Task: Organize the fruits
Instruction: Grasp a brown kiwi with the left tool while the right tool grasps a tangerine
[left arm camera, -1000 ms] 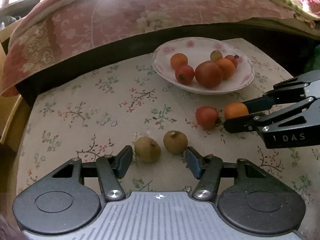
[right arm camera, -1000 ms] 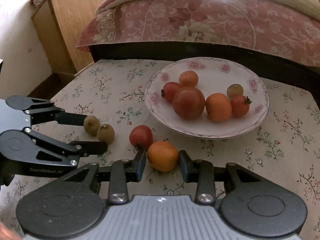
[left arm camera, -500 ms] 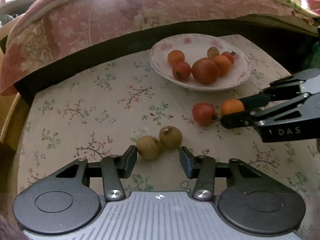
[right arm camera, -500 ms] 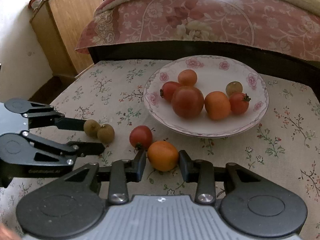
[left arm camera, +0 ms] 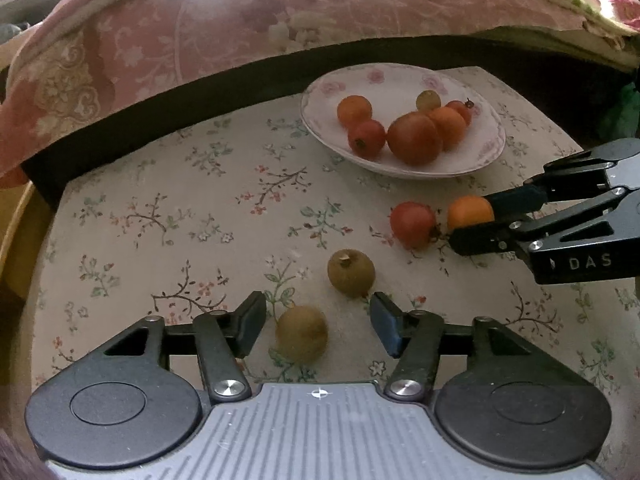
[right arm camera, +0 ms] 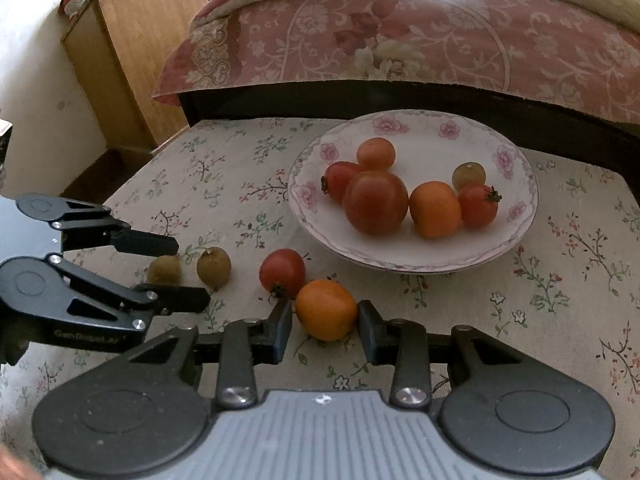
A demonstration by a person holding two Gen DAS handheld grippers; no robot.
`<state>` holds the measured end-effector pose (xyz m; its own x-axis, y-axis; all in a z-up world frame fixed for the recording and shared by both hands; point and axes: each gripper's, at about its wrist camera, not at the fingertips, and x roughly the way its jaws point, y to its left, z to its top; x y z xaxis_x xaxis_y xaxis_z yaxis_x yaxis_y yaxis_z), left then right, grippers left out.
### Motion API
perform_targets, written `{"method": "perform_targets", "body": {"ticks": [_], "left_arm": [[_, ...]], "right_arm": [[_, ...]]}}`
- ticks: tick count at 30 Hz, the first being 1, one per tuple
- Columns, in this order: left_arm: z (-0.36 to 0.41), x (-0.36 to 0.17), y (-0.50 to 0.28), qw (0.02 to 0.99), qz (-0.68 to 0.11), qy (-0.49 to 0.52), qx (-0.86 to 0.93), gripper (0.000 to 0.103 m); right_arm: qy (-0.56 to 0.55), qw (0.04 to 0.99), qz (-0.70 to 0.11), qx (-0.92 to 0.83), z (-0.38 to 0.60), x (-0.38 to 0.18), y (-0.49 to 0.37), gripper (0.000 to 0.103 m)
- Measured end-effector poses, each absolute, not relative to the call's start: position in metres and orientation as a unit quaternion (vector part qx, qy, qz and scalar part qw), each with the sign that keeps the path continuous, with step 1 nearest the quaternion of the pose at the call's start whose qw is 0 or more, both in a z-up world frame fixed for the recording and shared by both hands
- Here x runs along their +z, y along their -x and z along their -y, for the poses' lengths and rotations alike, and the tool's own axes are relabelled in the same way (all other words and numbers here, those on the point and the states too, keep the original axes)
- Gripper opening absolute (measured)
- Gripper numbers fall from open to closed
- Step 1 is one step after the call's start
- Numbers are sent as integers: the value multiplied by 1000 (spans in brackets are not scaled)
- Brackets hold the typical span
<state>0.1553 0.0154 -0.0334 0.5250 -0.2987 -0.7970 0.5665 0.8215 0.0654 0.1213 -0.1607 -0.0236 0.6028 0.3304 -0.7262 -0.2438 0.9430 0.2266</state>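
Bed with pink floral cover point(right arm camera: 400, 40) behind the worktop point(left arm camera: 180, 208), which has a flowered cloth. Plate point(right arm camera: 516, 184) at the far side holds six fruits, big red tomato point(right arm camera: 375, 208) in the middle. Right claw point(right arm camera: 325, 330) fingers apart, an orange fruit point(right arm camera: 326, 309) between them, tiny gaps each side; red tomato point(right arm camera: 282, 272) just beside it. Left claw point(left arm camera: 318, 328) wide apart around one brown fruit point(left arm camera: 302, 334), untouched; second brown fruit point(left arm camera: 351, 273) just ahead.
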Motion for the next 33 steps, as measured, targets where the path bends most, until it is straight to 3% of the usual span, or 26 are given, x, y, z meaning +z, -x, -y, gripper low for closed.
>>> {"method": "perform_targets", "body": {"ticks": [13, 17, 33], "left_arm": [[-24, -31, -150, 862, -428, -138, -236, 48], [-25, -31, -150, 863, -432, -123, -233, 37], [-17, -28, -130, 860, -438, -129, -230, 36]], "right_arm": [[-58, 893, -416, 162, 162, -24, -122, 36], [-48, 894, -417, 157, 160, -22, -121, 34], [-35, 890, -425, 159, 160, -15, -106, 34]]}}
